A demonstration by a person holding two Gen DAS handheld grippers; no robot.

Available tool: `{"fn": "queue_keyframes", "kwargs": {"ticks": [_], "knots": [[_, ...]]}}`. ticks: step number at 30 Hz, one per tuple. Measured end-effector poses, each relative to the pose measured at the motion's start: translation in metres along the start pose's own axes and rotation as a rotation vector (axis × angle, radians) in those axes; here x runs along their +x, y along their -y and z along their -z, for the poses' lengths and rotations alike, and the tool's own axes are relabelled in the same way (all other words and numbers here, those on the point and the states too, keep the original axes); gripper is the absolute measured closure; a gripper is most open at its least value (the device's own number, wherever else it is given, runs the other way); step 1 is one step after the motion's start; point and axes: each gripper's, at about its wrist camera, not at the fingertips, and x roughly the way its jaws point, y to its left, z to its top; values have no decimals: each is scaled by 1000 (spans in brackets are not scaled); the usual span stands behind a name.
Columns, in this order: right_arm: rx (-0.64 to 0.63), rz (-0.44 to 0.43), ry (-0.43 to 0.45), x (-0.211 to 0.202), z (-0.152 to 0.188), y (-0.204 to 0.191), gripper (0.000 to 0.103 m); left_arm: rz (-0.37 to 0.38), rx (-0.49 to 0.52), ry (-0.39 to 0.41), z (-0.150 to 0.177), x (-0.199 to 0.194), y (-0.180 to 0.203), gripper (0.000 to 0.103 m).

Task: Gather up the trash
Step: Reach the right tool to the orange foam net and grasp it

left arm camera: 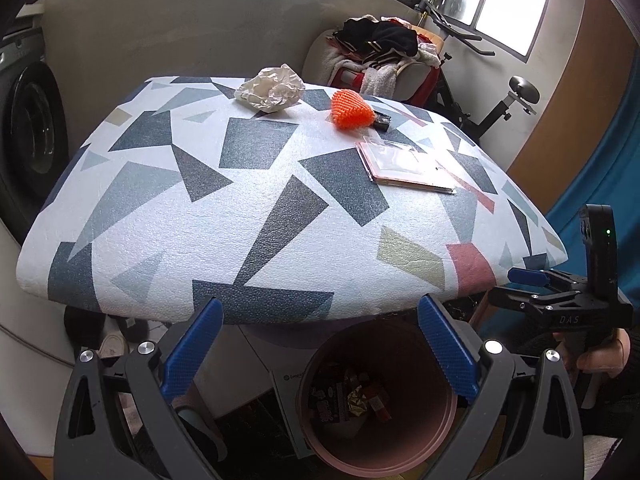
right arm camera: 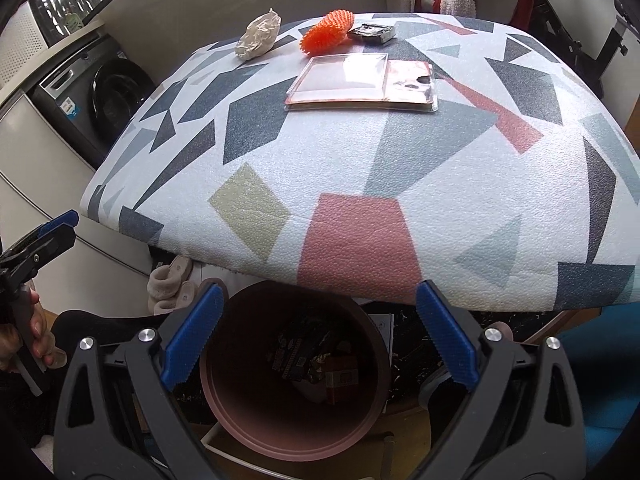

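Both grippers, left (left arm camera: 320, 350) and right (right arm camera: 318, 338), hang wide-jawed and empty over the round pink plastic bin (right arm camera: 296, 446); crumpled white paper (right arm camera: 259, 36), orange spiky mesh (right arm camera: 326, 31) and flat clear blister pack (right arm camera: 360, 82) lie beyond it on the geometric-patterned bench (right arm camera: 360, 200); the flat pack may slip the jaws.

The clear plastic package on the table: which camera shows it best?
The right wrist view: the plastic package lies near the centre, seen from above, with its whole outline visible. The left wrist view shows it off to the right at a flatter angle.
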Motion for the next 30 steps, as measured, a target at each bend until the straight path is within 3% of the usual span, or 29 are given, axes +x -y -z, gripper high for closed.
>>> {"fn": "queue_keyframes", "kwargs": {"ticks": [9,17,21,25,30], "knots": [[1,-1,58,4,-61,29,9,20,-20,25,-37,24,-14,7],[-53,-37,137,41,-191,26,20,0,-49,45,-67,48,-46,7],[-6,-77,176,74,-252,24,23,-23,-62,52,-78,56,-65,7],[9,-47,152,118,-296,13,32,-48,-68,62,-87,60,-82,7],[35,2,86,164,-328,10,34,-62,-64,61,-94,67,-90,7]]}}
